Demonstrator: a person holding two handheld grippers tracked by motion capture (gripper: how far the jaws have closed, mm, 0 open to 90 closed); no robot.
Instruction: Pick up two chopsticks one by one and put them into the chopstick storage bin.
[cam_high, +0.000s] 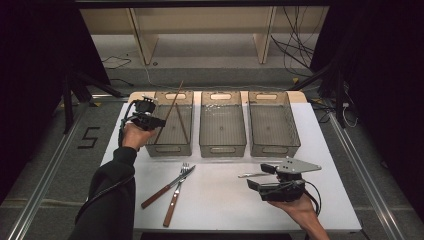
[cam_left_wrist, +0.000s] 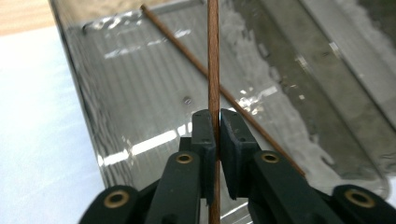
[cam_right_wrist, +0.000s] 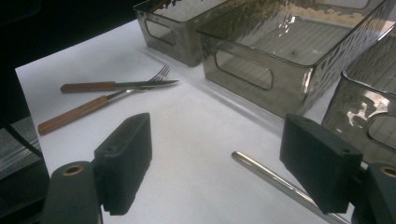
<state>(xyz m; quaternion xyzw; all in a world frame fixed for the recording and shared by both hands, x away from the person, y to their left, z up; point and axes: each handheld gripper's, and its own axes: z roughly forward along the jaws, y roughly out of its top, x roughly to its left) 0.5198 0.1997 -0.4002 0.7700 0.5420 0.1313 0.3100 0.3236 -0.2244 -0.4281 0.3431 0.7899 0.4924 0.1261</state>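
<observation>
Left gripper view had the held chopstick (cam_left_wrist: 213, 70) running straight up the middle of the frame, pinched between the two black fingers (cam_left_wrist: 203, 135) of the left gripper (cam_left_wrist: 216, 133), pads pressed tight on the thin wooden stick. Behind it lay a second chopstick (cam_left_wrist: 219, 88), flat on the floor of the left bin (cam_left_wrist: 93, 116), crossing diagonally under the held one. No earlier picture to compare, so only the pinch was noted.

High view: left gripper (cam_high: 150, 119) hovered over the near left corner of the left bin (cam_high: 172, 145), forearm in a dark sleeve reaching up from the bottom, wrist bent inward toward the bin. Held chopstick (cam_high: 170, 107) slanted up and away over the bin, its far tip past the back rim.

Right gripper (cam_high: 272, 187) sat low over the desk (cam_high: 220, 200) at the near right, hand under it, body roughly level, pointing left. Right gripper view showed its fingers (cam_right_wrist: 123, 158) spread wide, holding nothing, with a metal handle (cam_right_wrist: 275, 179) lying on the desk between them, not touched by the pads.

Knife (cam_high: 167, 187) and fork (cam_high: 176, 195), both wooden-handled, lay crossed on the desk near the middle, well apart from both grippers. Middle bin (cam_high: 222, 145) and right bin (cam_high: 275, 145) stood just beside the left bin in a row.
</observation>
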